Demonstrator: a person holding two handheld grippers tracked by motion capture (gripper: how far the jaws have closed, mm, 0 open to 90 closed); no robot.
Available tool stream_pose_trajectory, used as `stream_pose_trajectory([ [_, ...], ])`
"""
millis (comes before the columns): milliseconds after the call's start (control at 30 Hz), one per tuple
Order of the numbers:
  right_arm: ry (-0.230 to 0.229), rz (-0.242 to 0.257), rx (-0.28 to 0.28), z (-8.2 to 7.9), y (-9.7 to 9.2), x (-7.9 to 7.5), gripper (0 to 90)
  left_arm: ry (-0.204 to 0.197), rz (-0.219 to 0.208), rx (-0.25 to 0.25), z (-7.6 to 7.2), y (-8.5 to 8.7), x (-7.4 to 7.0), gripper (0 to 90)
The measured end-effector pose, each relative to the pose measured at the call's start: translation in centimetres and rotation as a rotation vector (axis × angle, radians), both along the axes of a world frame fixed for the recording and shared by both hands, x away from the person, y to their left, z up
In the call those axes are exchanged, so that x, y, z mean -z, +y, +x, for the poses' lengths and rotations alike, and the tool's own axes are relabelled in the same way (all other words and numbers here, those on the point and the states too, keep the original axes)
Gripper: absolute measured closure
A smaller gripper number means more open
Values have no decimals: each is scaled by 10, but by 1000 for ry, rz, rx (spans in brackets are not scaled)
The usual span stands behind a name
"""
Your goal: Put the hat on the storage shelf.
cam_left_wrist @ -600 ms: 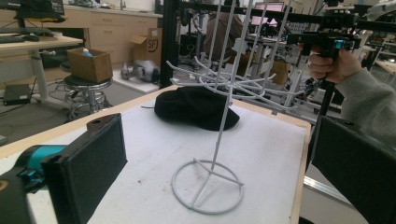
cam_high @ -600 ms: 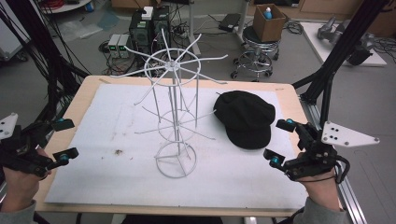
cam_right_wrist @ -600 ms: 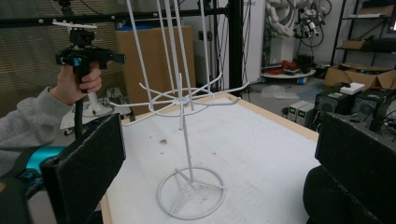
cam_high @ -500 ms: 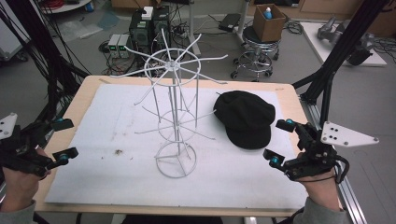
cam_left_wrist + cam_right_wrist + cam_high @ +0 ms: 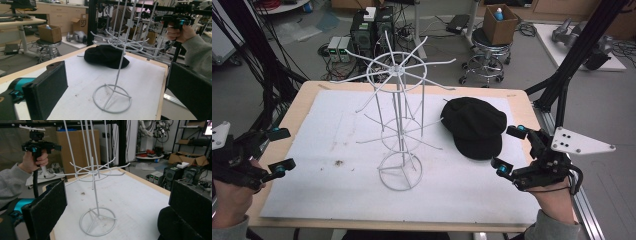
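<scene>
A white wire hat rack (image 5: 399,125) stands upright on its ring base mid-table. To its right a black cap (image 5: 475,125) lies flat on the white mat (image 5: 312,150). My left gripper (image 5: 279,150) hovers at the table's left edge, open, with nothing between its jaws. At the right edge, just right of the cap, my right gripper (image 5: 508,149) is open and empty too. In the left gripper view the rack's base (image 5: 112,98) and the cap (image 5: 106,56) lie beyond the spread pads (image 5: 50,85). The right gripper view has the rack (image 5: 96,195) ahead and the cap (image 5: 170,225) by the right jaw.
The wooden table's edge (image 5: 302,102) frames the mat. Black frame struts (image 5: 572,70) rise at the right corner, and cables hang at the left. Behind the table stand a stool carrying a cardboard box (image 5: 499,25) and computer units (image 5: 372,30) on the floor.
</scene>
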State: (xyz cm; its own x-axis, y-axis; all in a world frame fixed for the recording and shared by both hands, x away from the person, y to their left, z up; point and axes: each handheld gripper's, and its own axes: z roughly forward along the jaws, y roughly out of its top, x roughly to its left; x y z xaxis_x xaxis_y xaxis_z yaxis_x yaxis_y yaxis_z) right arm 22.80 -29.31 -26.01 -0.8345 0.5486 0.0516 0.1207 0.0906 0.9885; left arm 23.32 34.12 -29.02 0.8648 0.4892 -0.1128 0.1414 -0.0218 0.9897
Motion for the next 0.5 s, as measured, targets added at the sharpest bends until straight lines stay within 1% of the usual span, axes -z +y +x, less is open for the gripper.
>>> stream_pose_trajectory([
  [67, -1, -1, -10, 3, 1, -1, 7, 0, -1, -3, -1, 0, 0, 33],
  [200, 28, -30, -13, 14, 2, -5, 7, 2, 6, 1, -1, -2, 0, 33],
  [267, 46, -21, -38, 23, 2, -8, 7, 3, 8, 4, -1, -3, 0, 33],
  [400, 66, -75, -13, 46, 3, -11, 7, 8, 15, 6, 0, -5, 2, 33],
  [500, 81, -108, -4, 62, 4, -11, 7, 10, 16, 9, 0, -5, 2, 33],
])
